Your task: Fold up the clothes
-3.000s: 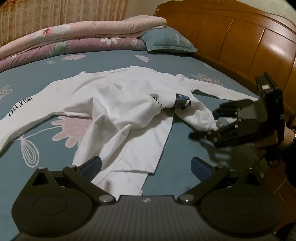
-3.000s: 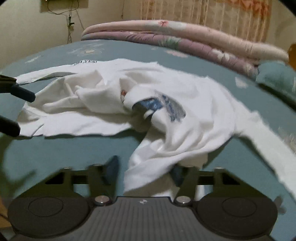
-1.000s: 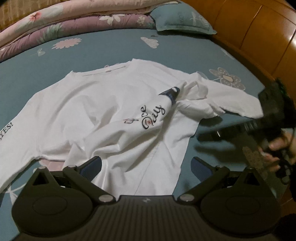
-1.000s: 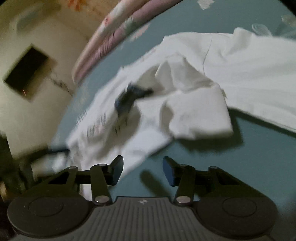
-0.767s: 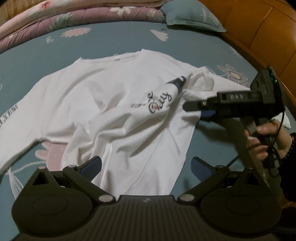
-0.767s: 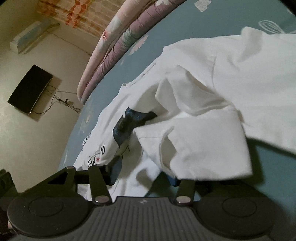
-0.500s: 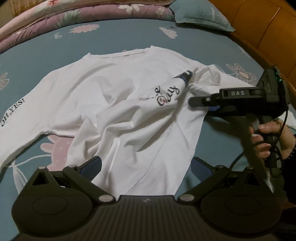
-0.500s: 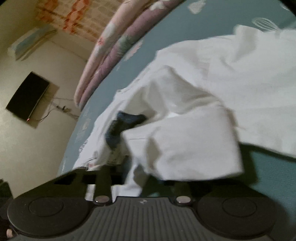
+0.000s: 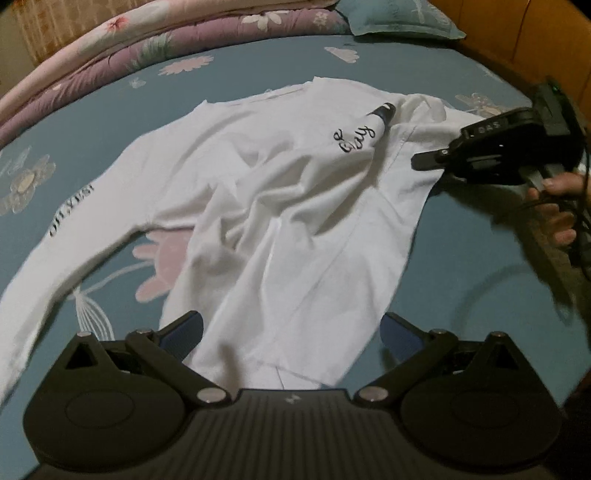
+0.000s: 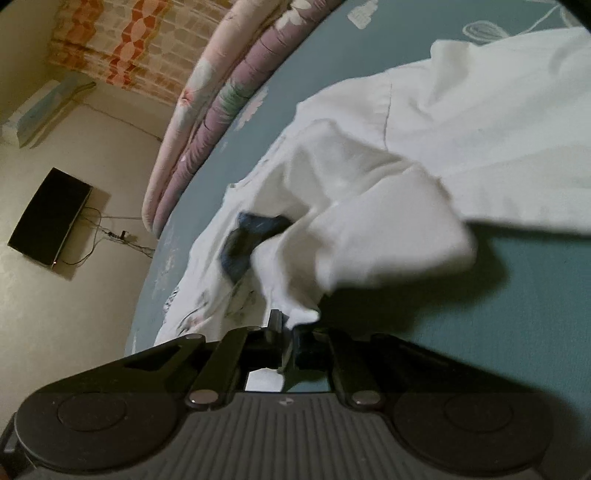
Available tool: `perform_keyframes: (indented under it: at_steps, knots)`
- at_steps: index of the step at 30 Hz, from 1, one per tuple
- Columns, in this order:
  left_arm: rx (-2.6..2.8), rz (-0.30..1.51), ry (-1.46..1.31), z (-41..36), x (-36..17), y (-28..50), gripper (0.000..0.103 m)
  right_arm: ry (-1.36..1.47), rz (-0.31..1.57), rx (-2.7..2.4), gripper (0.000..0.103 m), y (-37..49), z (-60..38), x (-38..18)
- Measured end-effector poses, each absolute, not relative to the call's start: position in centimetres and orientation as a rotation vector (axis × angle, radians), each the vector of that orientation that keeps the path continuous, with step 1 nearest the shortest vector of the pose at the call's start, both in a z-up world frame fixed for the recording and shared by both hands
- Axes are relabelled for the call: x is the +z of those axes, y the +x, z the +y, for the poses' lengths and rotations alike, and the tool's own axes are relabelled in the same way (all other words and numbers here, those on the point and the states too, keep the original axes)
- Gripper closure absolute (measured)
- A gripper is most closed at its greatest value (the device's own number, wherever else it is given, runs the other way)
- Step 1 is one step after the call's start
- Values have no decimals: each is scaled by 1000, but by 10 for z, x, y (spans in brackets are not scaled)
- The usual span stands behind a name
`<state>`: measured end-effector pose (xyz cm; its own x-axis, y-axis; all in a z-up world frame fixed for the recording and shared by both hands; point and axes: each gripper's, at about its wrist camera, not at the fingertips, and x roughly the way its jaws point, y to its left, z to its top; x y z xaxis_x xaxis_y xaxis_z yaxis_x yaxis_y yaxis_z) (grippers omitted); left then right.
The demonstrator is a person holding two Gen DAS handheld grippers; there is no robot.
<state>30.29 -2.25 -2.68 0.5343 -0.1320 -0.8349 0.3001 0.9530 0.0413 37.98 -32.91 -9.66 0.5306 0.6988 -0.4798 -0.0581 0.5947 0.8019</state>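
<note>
Left wrist view: we see a white long-sleeve shirt [image 9: 280,206] spread rumpled on the teal floral bedsheet [image 9: 461,288], mid-frame, collar toward 12 o'clock, hem toward 6.
Left gripper [image 9: 291,328]: jaws wide apart, nothing between them; shirt hem lies in the gap btwn the blue-padded fingertips [image 9: 184,326], contact w/ the left pad can't be told.
Right gripper [image 10: 288,332]: jaws pinched tight on a bit of the shirt's white fabric; in the left wrist view it sits at 3 o'clock [image 9: 424,162], tip at the shirt's right edge.
Hand [image 9: 557,206]: a person's fingers wrap the right gripper's handle, at 3 o'clock.
Shirt print: black script lettering [image 9: 356,138] plus a dark blue patch [image 9: 384,112] at about 1 o'clock on the chest fold.
Left-frame sleeve [image 9: 55,243]: stretched toward 8 o'clock, black letters on it, too blurred to read.
Right wrist view: shirt [image 10: 424,177] fills 1–3 o'clock; a folded cuff-like flap [image 10: 399,243] hangs just above the sheet, casting a shadow.
Quilts [image 9: 122,48]: pink and purple folded, stacked at 11 o'clock on the far side of the bed.
Pillow [image 9: 399,18]: teal, at 1 o'clock, by the wooden headboard [image 9: 517,40].
Wall [image 10: 55,314]: beige; a dark flat screen [image 10: 50,218] hangs at 9 o'clock, cables trailing off it.
</note>
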Motion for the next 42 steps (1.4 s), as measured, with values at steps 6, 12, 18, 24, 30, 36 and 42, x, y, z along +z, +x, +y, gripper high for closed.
perform_keyframes:
  at_steps: [6,12,18,24,30,36,42]
  knots:
    - [-297,935,194,-14,-25,286,2,809,873,491,96,330,-332,-75]
    - [-350,904,194,-3,-28,268,2,821,867,416,96,271,-334,-66]
    - [-384,908,148,19,-31,257,2,798,899,346,96,223,-325,-63]
    - [-336,940,-71,67,-29,269,2,736,965,273,86,210,-324,-63]
    - [-308,1012,-395,112,-52,284,5,681,979,240,80,210,-343,-48]
    - [-342,997,-536,124,-76,307,10,664,994,203,71,220,-369,-47]
    - [-358,954,-624,122,-83,341,10,613,934,210,59,252,-390,-36]
